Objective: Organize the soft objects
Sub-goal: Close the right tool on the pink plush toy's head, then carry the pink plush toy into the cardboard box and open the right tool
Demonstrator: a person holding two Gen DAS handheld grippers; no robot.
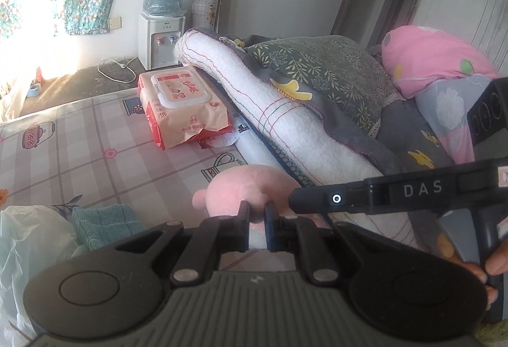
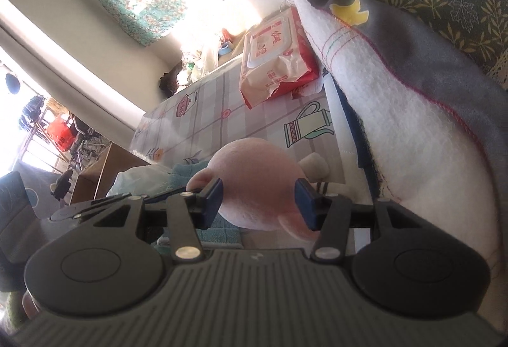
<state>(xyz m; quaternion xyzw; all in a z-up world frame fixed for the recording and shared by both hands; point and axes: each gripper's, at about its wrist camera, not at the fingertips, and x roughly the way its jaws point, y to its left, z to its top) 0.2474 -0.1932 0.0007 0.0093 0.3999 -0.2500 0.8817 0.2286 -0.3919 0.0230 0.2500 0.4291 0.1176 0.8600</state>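
The left gripper (image 1: 256, 210) has its fingers pinched almost together on a thin fold at the near side of the pink plush toy (image 1: 244, 191), a narrow clamp that suits soft stuffing, since a bit of plush gathered between the pads gives a firm hold. The right gripper (image 2: 258, 197) stands about half open with its blue-padded fingers (image 2: 212, 197) on either side of the toy's round body; the left pad touches the plush, but whether the right pad presses it or stands just off cannot be told, so this looks like a steadying bracket rather than a sure grip. The toy sits over the checked bed sheet (image 1: 95, 143), near a teal cloth (image 1: 104, 220) and a pale plastic bag (image 1: 28, 239) on the left. A striped white leg of the toy shows behind it in the right wrist view. Just beside it on the right rises a rolled white blanket (image 1: 285, 105) under a grey quilt, with pillows piled beyond. Farther up the sheet lies a pack of wet wipes (image 1: 181, 99), well apart from the toy. Holding from two sides probably keeps the floppy toy from sagging as it is carried.
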